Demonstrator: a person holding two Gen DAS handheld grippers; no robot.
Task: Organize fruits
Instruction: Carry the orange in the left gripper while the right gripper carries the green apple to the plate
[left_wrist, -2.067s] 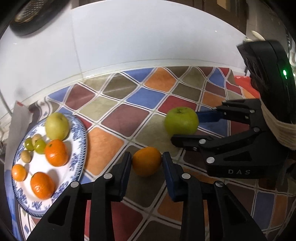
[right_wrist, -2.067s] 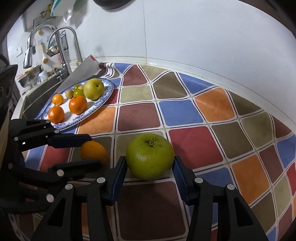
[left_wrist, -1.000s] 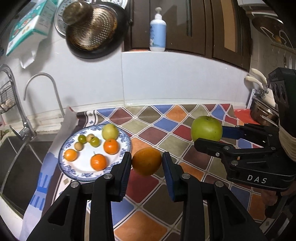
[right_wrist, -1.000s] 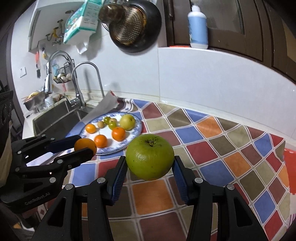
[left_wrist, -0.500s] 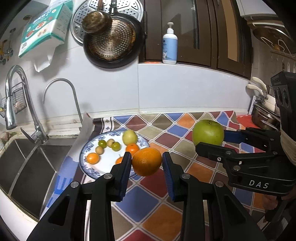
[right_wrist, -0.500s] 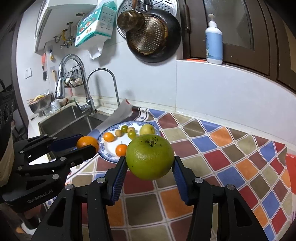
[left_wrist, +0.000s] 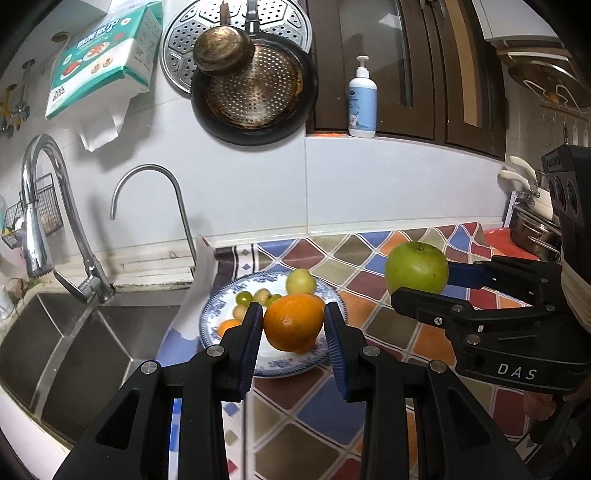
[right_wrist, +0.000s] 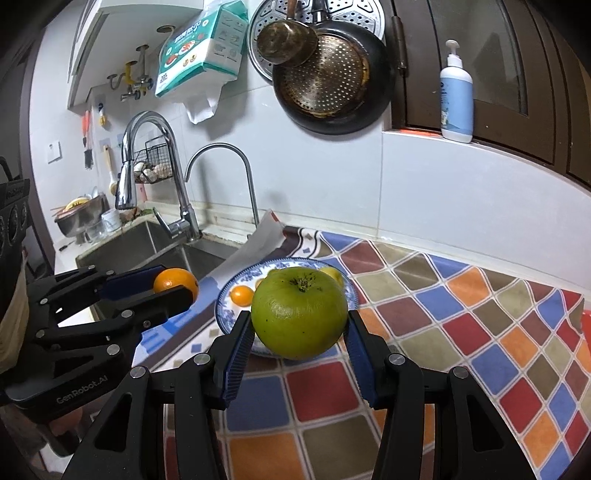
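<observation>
My left gripper (left_wrist: 293, 323) is shut on an orange (left_wrist: 294, 322) and holds it in the air over the blue-and-white plate (left_wrist: 210, 310). My right gripper (right_wrist: 300, 319) is shut on a green apple (right_wrist: 300, 318), also raised above the counter in front of the plate (right_wrist: 223, 295). The plate holds a yellow-green fruit (left_wrist: 301, 281), small green fruits (left_wrist: 243, 297) and small oranges (right_wrist: 242, 295), partly hidden by the held fruit. Each gripper shows in the other's view: the right one with the apple (left_wrist: 416, 267), the left one with the orange (right_wrist: 175, 282).
A checkered mat (left_wrist: 369, 317) covers the counter. A steel sink (left_wrist: 74, 332) with two faucets (left_wrist: 44, 206) lies left of the plate. Pans (left_wrist: 255, 92) and a tissue pack (left_wrist: 103, 55) hang on the wall. A pot (left_wrist: 535, 232) stands at the far right.
Both grippers have lifted their fruit off the mat and risen high above the counter, drawing back. The plate now sits lower and farther in both views, behind the held fruit.
</observation>
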